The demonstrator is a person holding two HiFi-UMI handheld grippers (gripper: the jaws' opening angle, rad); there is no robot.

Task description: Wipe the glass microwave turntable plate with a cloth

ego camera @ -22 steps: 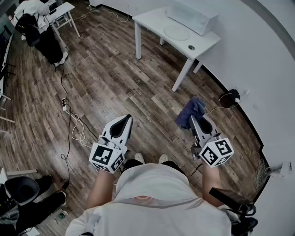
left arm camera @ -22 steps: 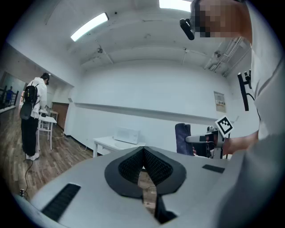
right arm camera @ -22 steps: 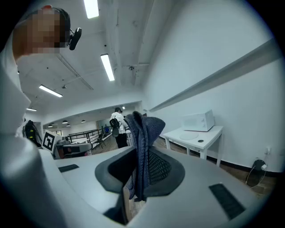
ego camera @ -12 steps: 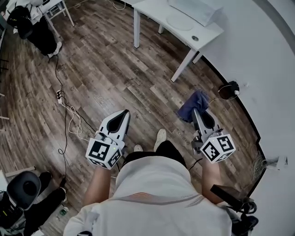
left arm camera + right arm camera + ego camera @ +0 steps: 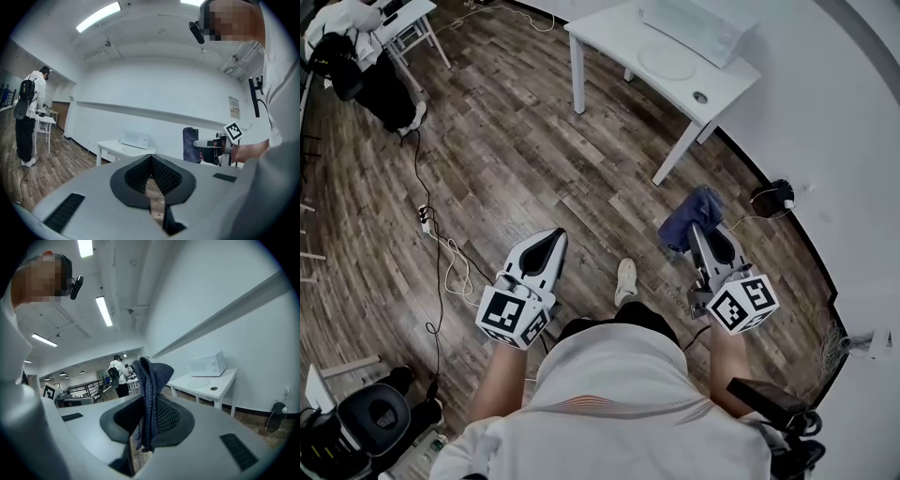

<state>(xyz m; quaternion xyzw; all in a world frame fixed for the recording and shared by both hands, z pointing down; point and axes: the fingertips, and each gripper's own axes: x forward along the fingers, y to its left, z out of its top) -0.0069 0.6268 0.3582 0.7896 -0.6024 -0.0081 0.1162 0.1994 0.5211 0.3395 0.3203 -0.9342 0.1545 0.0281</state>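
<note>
The glass turntable plate (image 5: 667,63) lies flat on a white table (image 5: 609,33) far ahead, in front of a white microwave (image 5: 694,28). In the right gripper view the plate (image 5: 198,381) and the microwave (image 5: 207,364) sit on that table at the right. My right gripper (image 5: 701,225) is shut on a blue cloth (image 5: 690,217), which stands up between its jaws (image 5: 152,390). My left gripper (image 5: 549,240) is shut and holds nothing. Both grippers hang over the wood floor, well short of the table.
A small round ring (image 5: 701,97) lies on the table near the plate. A cable and power strip (image 5: 427,217) trail across the floor at the left. A person (image 5: 366,56) stands by another white table (image 5: 408,19) at the far left. A wall socket with a plug (image 5: 773,197) sits at the right wall.
The view has shifted a little as I walk: one foot has stepped forward between the grippers. Both grippers keep their pose, and the cloth stays in the right one.
</note>
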